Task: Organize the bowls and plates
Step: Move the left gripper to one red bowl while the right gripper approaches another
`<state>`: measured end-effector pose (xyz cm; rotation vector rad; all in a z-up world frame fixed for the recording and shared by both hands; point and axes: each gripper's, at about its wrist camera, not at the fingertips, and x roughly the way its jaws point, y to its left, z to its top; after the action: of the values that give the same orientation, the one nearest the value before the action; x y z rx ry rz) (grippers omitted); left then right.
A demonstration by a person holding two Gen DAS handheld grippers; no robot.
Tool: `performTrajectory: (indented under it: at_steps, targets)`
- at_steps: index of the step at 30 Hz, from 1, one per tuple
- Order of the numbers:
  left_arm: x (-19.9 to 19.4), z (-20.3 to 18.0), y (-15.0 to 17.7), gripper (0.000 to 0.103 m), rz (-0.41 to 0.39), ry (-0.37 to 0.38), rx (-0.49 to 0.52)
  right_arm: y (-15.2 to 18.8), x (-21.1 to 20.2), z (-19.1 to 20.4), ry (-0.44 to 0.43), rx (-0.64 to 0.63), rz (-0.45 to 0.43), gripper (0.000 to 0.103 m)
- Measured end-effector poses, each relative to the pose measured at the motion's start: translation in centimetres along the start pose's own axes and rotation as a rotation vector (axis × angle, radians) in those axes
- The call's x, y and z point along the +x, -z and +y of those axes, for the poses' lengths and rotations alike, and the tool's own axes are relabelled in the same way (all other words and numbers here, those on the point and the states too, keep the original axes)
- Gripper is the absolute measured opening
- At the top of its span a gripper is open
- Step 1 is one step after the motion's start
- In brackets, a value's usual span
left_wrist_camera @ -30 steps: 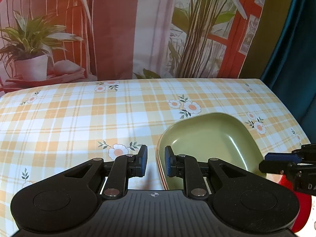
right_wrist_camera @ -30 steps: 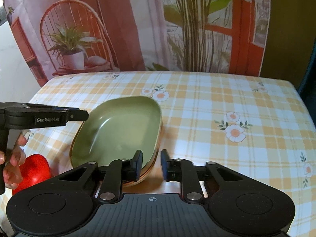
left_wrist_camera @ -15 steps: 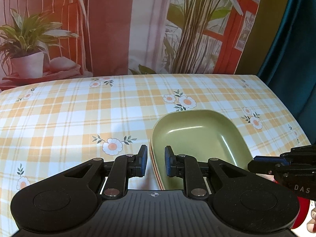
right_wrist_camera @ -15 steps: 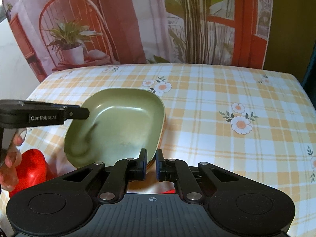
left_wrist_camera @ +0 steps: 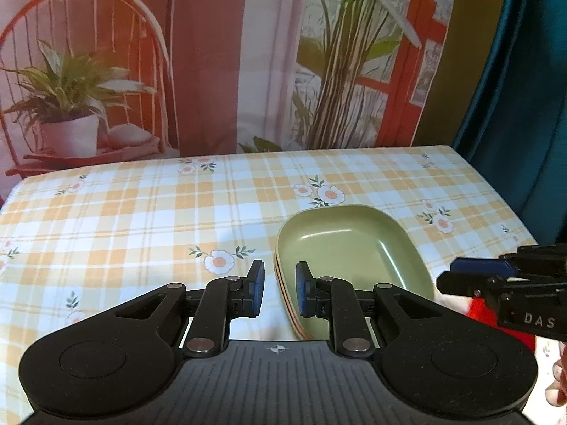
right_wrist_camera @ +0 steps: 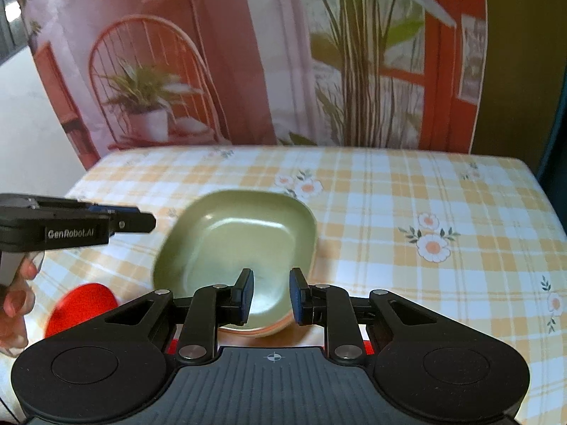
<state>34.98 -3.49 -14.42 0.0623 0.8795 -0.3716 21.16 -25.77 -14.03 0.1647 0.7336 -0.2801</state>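
A green rounded-square plate tops a stack of plates with pale and orange rims on the checked tablecloth; it also shows in the right wrist view. My left gripper is open, its jaws on either side of the stack's left rim without closing on it. My right gripper is open and empty, just above the stack's near edge. A red bowl sits at the near left of the stack, partly hidden.
The table carries a yellow plaid cloth with daisies. A printed backdrop with a chair and plants hangs behind. A teal curtain stands at the right. The right gripper shows from the side in the left wrist view.
My right gripper opened wider after being nearly shut, and rose a little over the stack's near edge. My left gripper stayed open and shifted slightly along the stack's left rim.
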Motion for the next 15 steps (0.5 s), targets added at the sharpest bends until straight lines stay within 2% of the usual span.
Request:
performTrajectory:
  at_steps: [4, 15]
  targets:
    - [-2.4, 0.2, 1.0, 0.020, -0.011, 0.003, -0.019, 1.2, -1.3, 1.1, -0.016, -0.004, -0.049, 0.021]
    - [-7.5, 0.0, 5.6, 0.020, -0.048, -0.075, -0.013, 5.2, -2.8, 5.0, -0.075, 0.017, -0.107, 0.021]
